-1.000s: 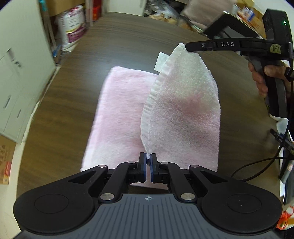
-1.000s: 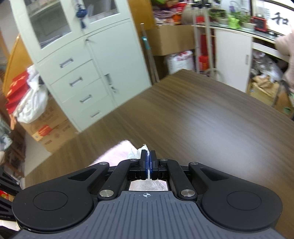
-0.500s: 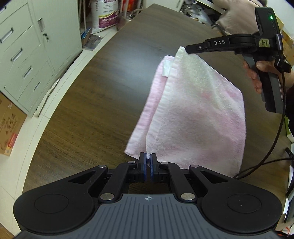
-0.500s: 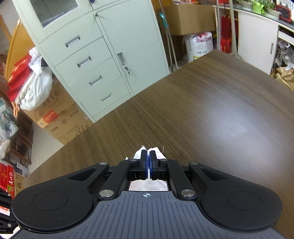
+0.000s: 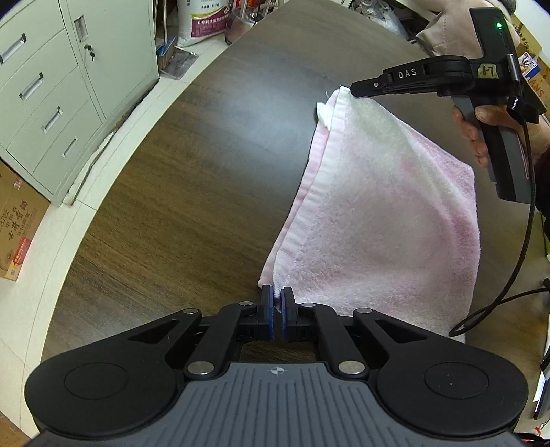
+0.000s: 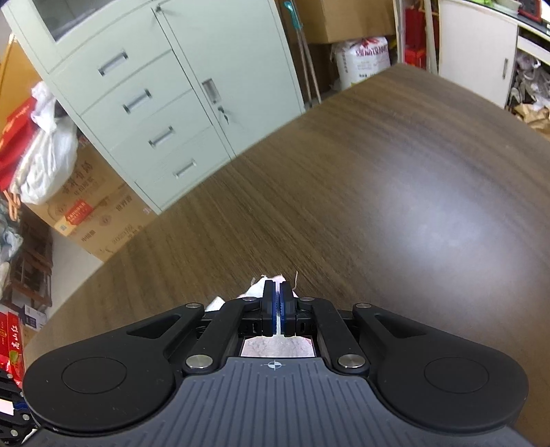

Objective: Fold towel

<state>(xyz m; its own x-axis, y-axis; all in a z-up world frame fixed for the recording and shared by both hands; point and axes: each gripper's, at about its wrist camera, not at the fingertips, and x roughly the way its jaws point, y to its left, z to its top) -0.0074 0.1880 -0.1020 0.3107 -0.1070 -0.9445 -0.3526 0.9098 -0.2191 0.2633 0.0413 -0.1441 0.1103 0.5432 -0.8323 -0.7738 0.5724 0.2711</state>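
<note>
Dark wood-grain bench (image 5: 192, 192) fills the left wrist view, with pale green drawer cabinets (image 5: 51, 103) off its far-left edge, a printed sack (image 5: 206, 20) on the floor past them, and a cardboard box (image 5: 17, 220) low at the left. Left gripper (image 5: 277, 298) has its jaws clenched on the near corner of the pink-and-white towel (image 5: 385, 213); white terry shows squeezed between the blue pads. From the jaws the towel runs ahead and to the right, doubled over, with its pink under-layer peeking out along the left edge. Far corner of the towel is pinched by the right gripper (image 5: 354, 90), ahead and right of the left jaws, with a person's hand (image 5: 481, 130) wrapped on its grip. Black cable (image 5: 508, 261) loops down from that handle at the right, beyond the towel's right edge.

Right wrist view: same bench (image 6: 378, 178) stretches ahead of the jaws, green cabinet with drawers (image 6: 154, 113) beyond its left edge, cardboard boxes (image 6: 92, 213) and a white plastic bag (image 6: 44, 161) at the far left, a white sack (image 6: 364, 58) on the floor past the far end. Right gripper (image 6: 276, 292) jaws clamped shut on the towel (image 6: 261, 287) corner; a small white tuft and a loose thread stick up just past the tips, and more cloth shows below, between the finger bases. Rest of the towel is hidden under the gripper body.
</note>
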